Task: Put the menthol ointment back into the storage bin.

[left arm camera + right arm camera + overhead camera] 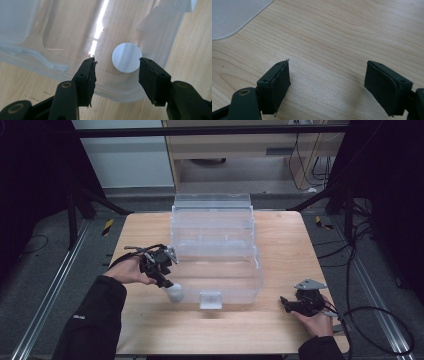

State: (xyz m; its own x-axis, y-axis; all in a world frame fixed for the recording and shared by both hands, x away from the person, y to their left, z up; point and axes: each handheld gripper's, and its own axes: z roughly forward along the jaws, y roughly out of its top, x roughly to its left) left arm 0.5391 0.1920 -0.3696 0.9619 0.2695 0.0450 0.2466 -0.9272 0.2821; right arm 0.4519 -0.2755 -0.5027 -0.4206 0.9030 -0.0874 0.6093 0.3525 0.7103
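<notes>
The left gripper point(117, 67) hangs over the near left corner of the clear plastic box point(215, 227), its jaws parted with nothing pressed between the pads. Seen along those jaws, a white round cap point(126, 57) lies just beyond the tips, between them and a little toward the right jaw, clear of both. It sits in the box's rounded corner, on the clear bottom through which the wood grain shows (the high view shows it as a pale blob point(174, 293) right under the gripper's tips). The box stands open on the wooden table point(280, 325). The right gripper point(326, 75) rests near the table's right front edge, jaws released wide over bare wood, well apart from the box.
</notes>
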